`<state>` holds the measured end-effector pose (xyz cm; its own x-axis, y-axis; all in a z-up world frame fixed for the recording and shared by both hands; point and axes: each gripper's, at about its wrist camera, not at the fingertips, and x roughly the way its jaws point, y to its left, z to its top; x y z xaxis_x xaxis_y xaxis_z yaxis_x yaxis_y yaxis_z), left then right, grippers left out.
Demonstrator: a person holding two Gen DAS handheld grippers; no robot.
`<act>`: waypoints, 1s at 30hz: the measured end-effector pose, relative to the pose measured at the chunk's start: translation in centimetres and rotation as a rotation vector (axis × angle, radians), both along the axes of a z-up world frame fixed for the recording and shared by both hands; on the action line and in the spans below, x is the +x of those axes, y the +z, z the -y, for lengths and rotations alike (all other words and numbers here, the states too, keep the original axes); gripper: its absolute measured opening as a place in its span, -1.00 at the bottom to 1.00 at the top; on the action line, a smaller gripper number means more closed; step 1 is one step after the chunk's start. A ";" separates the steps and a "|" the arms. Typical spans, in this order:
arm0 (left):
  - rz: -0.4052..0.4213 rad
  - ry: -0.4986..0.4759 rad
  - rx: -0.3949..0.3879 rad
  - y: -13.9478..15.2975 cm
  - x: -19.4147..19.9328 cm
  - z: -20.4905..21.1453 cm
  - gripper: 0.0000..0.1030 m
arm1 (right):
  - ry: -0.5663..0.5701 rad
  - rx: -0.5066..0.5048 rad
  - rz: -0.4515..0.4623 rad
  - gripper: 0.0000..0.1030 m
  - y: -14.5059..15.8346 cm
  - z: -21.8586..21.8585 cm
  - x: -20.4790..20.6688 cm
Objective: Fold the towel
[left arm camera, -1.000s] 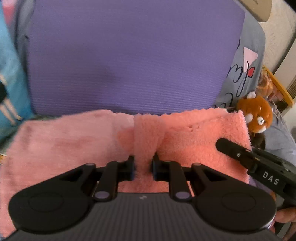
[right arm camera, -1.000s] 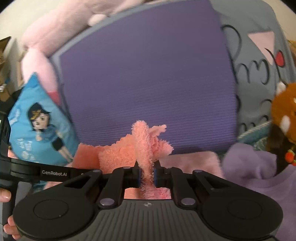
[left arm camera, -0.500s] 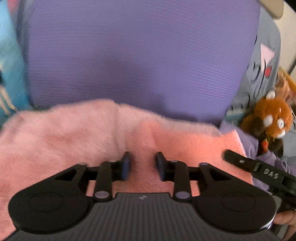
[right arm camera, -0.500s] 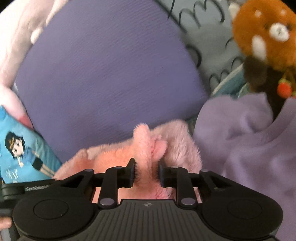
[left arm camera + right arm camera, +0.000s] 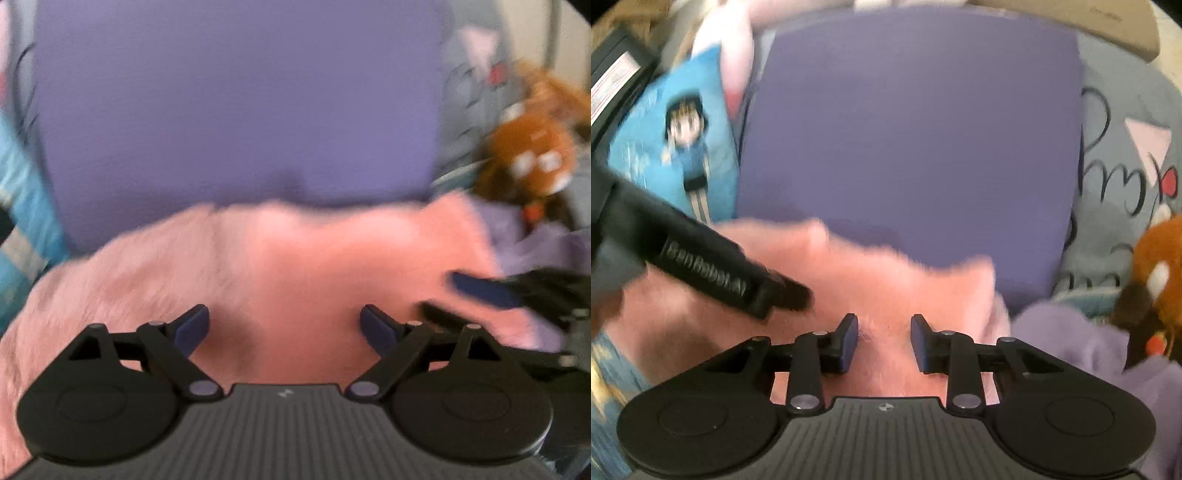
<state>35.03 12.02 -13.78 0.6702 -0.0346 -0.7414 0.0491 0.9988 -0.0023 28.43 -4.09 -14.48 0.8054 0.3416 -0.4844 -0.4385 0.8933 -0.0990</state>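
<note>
The fluffy pink towel (image 5: 295, 266) lies flat on the purple mat (image 5: 236, 103), its far edge running across the mat's near part. My left gripper (image 5: 284, 325) hovers over the towel's middle with its jaws opening wide and no cloth pinched between them. In the right wrist view the towel (image 5: 886, 280) lies under my right gripper (image 5: 884, 338), whose jaws are opening a little, the pile lying flat between the pads and not pressed. Each gripper shows in the other's view: the right one (image 5: 517, 299) at the towel's right edge, the left one (image 5: 720, 269) over its left part.
A purple garment (image 5: 1071, 343) is bunched at the towel's right. A brown plush animal (image 5: 1156, 280) sits beyond it on grey printed fabric (image 5: 1115, 155). A blue cushion with a cartoon figure (image 5: 679, 147) lies left of the mat, next to a pink plush thing (image 5: 731, 44).
Both grippers let go of the raised pink folds that they pinched and came down. The left jaws spread wide, the right ones slightly. The towel now lies flat.
</note>
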 end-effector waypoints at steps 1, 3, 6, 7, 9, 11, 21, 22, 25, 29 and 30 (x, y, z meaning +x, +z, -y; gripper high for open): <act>-0.007 0.005 -0.013 -0.8 0.0 -0.7 0.95 | -0.004 -0.010 0.002 -0.42 -0.6 0.4 0.1; -0.006 0.012 -0.048 -1.6 -0.3 -1.8 0.99 | -0.033 0.014 0.007 -0.42 -0.7 1.9 0.3; 0.011 0.044 -0.101 -0.7 -0.9 -2.8 0.89 | -0.147 0.009 0.024 -0.14 -0.1 3.8 0.5; 0.025 0.056 -0.127 0.0 -1.2 -3.1 0.86 | -0.150 0.024 0.031 -0.24 0.5 4.3 0.4; 0.090 0.038 -0.160 1.9 -1.8 -3.3 0.88 | -0.123 0.021 0.090 -0.25 1.8 4.2 -0.1; 0.156 0.000 -0.172 3.8 -1.9 -3.2 0.92 | -0.077 0.013 0.151 -0.25 2.7 3.3 -0.2; 0.007 0.129 -0.017 -2.3 5.3 -3.2 0.99 | -0.048 -0.061 0.032 -0.31 -0.4 -0.4 5.6; 0.008 0.135 -0.022 -3.0 5.3 -3.6 0.99 | -0.064 -0.044 0.019 -0.25 -0.7 0.1 6.0; 0.027 0.107 0.013 -3.7 5.0 -3.5 0.99 | -0.109 0.016 -0.021 0.04 -1.3 1.3 6.7; 0.020 0.127 0.004 -4.5 4.9 -3.8 0.99 | -0.128 0.042 -0.053 0.04 -1.5 1.9 6.7; 0.021 0.125 0.014 -4.5 4.6 -3.7 0.99 | -0.135 0.044 -0.062 0.04 -1.4 2.0 6.7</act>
<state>39.67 15.74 -18.32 0.6836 0.0601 -0.7273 -0.0759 0.9971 0.0110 35.13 -6.10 -15.92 0.8144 0.2544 -0.5216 -0.3184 0.9473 -0.0351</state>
